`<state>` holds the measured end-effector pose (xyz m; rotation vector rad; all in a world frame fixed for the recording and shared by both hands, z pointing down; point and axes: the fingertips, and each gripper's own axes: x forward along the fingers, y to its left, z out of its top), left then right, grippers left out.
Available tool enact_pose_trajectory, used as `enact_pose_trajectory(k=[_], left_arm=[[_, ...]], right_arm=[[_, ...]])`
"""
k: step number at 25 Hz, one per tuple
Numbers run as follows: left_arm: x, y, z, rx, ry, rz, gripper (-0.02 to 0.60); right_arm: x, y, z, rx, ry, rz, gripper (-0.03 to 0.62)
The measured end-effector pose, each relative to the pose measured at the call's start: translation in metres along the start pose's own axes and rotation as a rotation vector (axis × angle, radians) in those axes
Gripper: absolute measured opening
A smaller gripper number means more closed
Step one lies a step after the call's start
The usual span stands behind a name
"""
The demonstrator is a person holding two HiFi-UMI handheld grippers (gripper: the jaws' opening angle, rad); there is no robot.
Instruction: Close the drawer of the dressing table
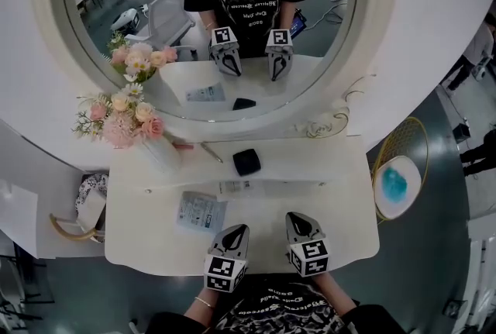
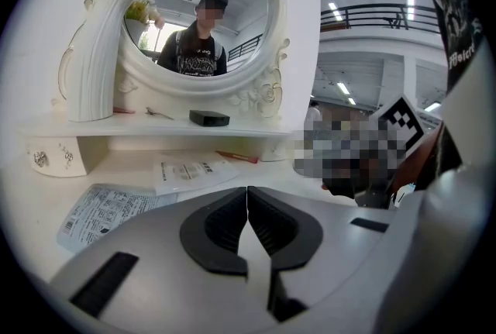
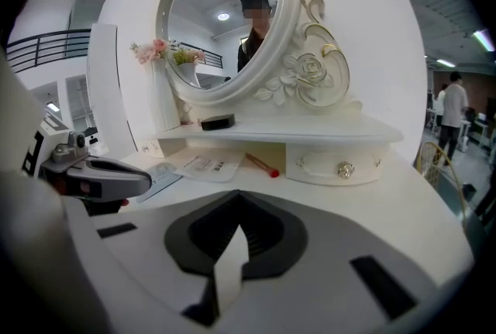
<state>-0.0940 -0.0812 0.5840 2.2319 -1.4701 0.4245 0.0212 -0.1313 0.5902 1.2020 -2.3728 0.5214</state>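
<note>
i count two tools, left tool and right tool; two papers, near sheet and far sheet; one black case, one vase, one red pen, one mirror.

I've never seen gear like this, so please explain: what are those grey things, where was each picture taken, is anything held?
There is no robot: a person holds a left gripper and a right gripper, hand tools with two jaws each. One picture looks down from a camera on the person's head; the other two come from cameras riding on the grippers, looking along their jaws. Both pairs of jaws are closed, holding nothing. On the dressing table, under the mirror, stand a vase of pink flowers and a black box; a leaflet lies on the lower top. The drawer with the knob looks pushed in.
</note>
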Motion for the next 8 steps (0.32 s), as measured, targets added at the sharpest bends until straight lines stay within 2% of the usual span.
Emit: enact_pose_trajectory(k=[8], left_arm=[[-0.009,-0.004,-0.004,0.009,0.001,0.007,0.017]], right_arm=[[-0.002,0.014,-0.004,-0.012,0.002,0.024,0.009]])
